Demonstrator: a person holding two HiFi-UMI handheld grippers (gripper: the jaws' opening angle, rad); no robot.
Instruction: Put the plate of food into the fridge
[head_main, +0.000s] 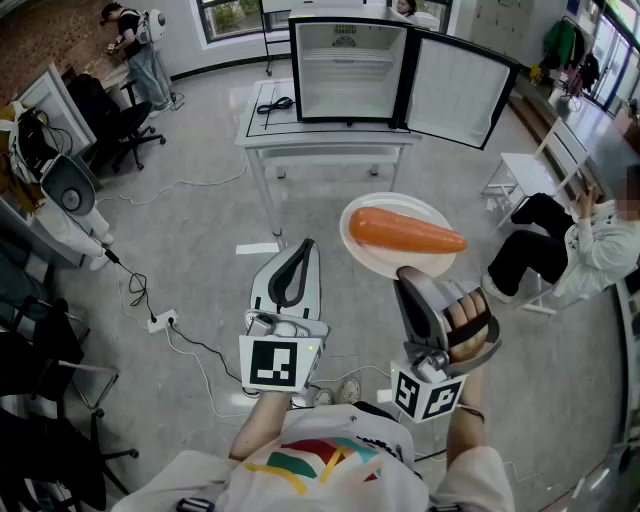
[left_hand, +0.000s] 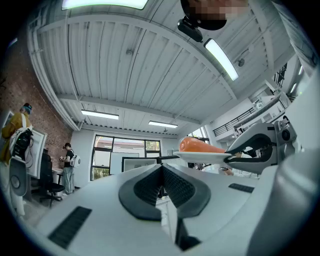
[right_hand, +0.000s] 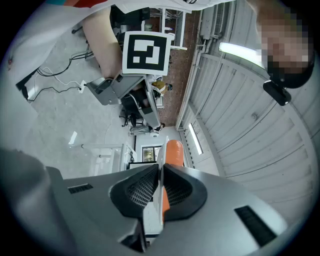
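A white plate (head_main: 372, 253) carrying an orange carrot (head_main: 405, 232) hangs in the air in front of me, held level. My right gripper (head_main: 413, 281) is shut on its near rim; in the right gripper view the plate (right_hand: 159, 187) runs edge-on between the pads with the carrot (right_hand: 175, 152) beyond. My left gripper (head_main: 300, 256) is shut and empty, level to the left of the plate; from it I see the plate (left_hand: 206, 156) and carrot (left_hand: 201, 145) at the right. The small fridge (head_main: 350, 70) stands on a white table (head_main: 325, 135) ahead, door (head_main: 460, 90) swung open to the right, its inside looking empty.
A person (head_main: 570, 250) sits on a chair at the right. Another person (head_main: 135, 45) stands at the far left by desks and office chairs (head_main: 115, 115). Cables and a power strip (head_main: 162, 320) lie on the grey floor at the left. A white bench (head_main: 525, 170) stands right of the table.
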